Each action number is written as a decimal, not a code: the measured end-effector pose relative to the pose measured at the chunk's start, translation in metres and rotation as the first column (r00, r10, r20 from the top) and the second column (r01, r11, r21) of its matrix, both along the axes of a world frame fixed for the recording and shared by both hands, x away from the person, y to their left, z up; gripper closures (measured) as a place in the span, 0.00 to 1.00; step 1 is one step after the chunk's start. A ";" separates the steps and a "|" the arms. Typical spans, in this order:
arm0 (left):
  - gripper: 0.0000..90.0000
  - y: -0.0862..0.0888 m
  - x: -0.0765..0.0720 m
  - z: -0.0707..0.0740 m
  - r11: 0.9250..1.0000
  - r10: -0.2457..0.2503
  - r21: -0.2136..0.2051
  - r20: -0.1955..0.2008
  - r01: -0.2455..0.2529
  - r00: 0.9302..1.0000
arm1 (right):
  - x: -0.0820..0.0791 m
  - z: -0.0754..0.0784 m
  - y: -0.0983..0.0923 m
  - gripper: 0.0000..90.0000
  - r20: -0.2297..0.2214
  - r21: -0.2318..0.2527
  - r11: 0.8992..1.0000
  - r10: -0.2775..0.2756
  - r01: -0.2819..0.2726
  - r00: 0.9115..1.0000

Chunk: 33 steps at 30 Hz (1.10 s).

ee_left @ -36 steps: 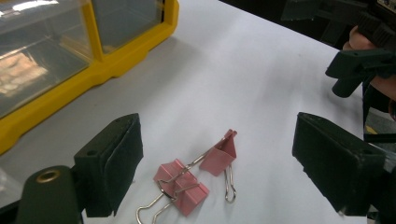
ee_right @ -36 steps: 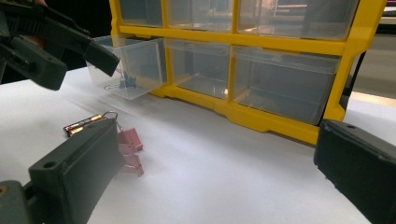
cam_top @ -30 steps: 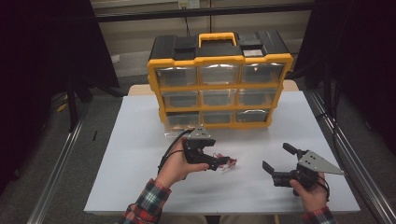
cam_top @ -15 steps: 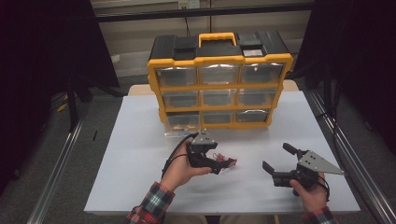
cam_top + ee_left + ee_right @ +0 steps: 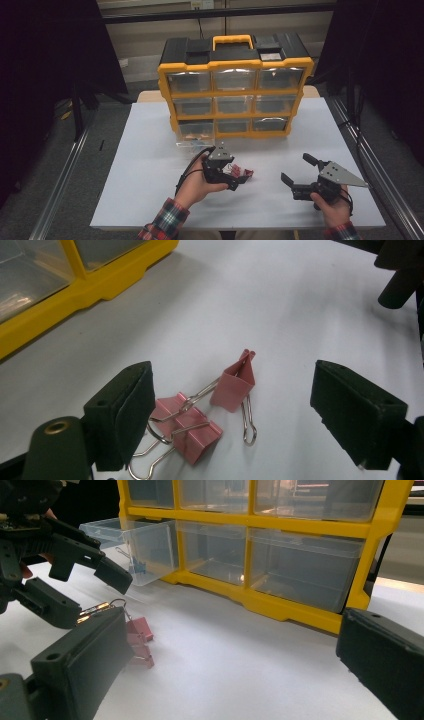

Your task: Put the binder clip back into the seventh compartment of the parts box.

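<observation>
Two pink binder clips (image 5: 187, 427) (image 5: 234, 382) lie close together on the white table, their wire handles crossing. My left gripper (image 5: 240, 415) stands open around them, one black jaw on each side, and neither pad touches them. From above, the left gripper (image 5: 239, 175) sits low over the clips (image 5: 243, 173) at the table's middle front. The right gripper view has the clips (image 5: 140, 640) beside the left gripper (image 5: 95, 597). My right gripper (image 5: 297, 169) is held open further right with nothing between its jaws, and its own view has them wide apart (image 5: 232, 670).
A yellow and black drawer organiser (image 5: 235, 85) with clear drawers stands at the back of the table (image 5: 140, 165). Its bottom left drawer (image 5: 135, 550) is pulled out, with small blue clips inside. Dark floor and metal rails run along both sides.
My left gripper has edged slightly right and down over the pink clips. The right gripper has stayed where it was.
</observation>
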<state>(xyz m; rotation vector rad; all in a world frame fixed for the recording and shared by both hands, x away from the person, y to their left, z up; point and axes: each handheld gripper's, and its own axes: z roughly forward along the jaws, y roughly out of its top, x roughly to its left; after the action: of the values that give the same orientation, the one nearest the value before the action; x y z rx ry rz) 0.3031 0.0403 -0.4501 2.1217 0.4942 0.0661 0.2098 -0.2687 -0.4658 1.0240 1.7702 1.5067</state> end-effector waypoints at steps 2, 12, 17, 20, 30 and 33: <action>0.20 -0.001 0.000 -0.001 1.000 -0.004 0.005 0.000 0.004 1.000 | 0.000 0.000 0.000 0.00 0.001 -0.002 1.000 0.000 0.000 1.000; 0.27 -0.006 0.000 -0.007 1.000 -0.022 0.015 0.023 0.022 0.999 | 0.000 0.000 0.000 0.00 0.000 -0.004 1.000 -0.002 0.002 1.000; 0.34 -0.010 0.002 -0.010 0.998 -0.046 0.050 0.048 0.044 0.998 | 0.000 0.000 0.000 0.00 0.000 -0.001 1.000 0.000 0.000 1.000; 0.39 -0.014 0.000 -0.013 0.997 -0.058 0.053 0.057 0.055 0.997 | 0.000 0.000 -0.001 0.00 -0.002 -0.005 1.000 -0.002 0.002 1.000; 0.52 -0.017 0.003 -0.016 0.993 -0.086 0.088 0.096 0.077 0.992 | 0.000 0.000 0.000 0.00 -0.002 -0.002 1.000 -0.003 0.003 1.000; 0.54 -0.019 0.003 -0.016 0.991 -0.082 0.112 0.108 0.070 0.991 | 0.000 0.000 0.000 0.00 -0.003 -0.002 1.000 -0.003 0.003 1.000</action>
<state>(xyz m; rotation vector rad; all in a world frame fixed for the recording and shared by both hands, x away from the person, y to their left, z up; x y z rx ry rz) 0.3064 0.0212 -0.4660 2.2265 0.3495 0.1710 0.2098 -0.2688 -0.4661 1.0276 1.7714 1.5016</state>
